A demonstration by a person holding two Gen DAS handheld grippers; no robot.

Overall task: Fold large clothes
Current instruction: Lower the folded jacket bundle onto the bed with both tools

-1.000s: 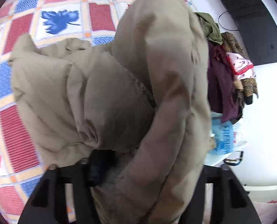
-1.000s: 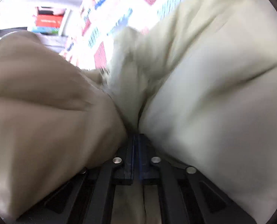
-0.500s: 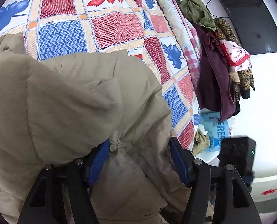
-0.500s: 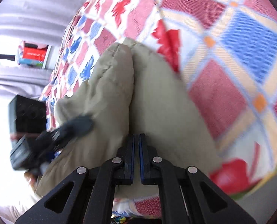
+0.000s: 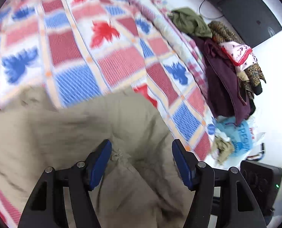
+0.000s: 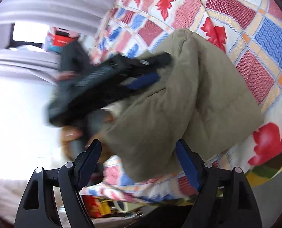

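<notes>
A large beige padded jacket (image 5: 65,133) lies bunched on the patchwork bedspread (image 5: 103,57). My left gripper (image 5: 141,148) is open just above it, its blue-padded fingers (image 5: 101,159) astride a puckered seam, holding nothing. In the right wrist view the jacket (image 6: 188,104) sits folded near the bed's edge. My right gripper (image 6: 139,148) is open and empty just short of it. The left gripper shows there too (image 6: 144,72), blurred, over the jacket's far side.
A heap of other clothes (image 5: 226,57) lies at the bed's right edge, below a dark screen (image 5: 245,9). A blue plastic bag (image 5: 239,136) sits beside the bed. Boxes (image 6: 59,38) stand by a bright window. Items lie under the bed edge (image 6: 103,207).
Both grippers have opened and let the jacket go; it now rests on the bed. The right gripper has pulled back from it. The left gripper has lifted slightly.
</notes>
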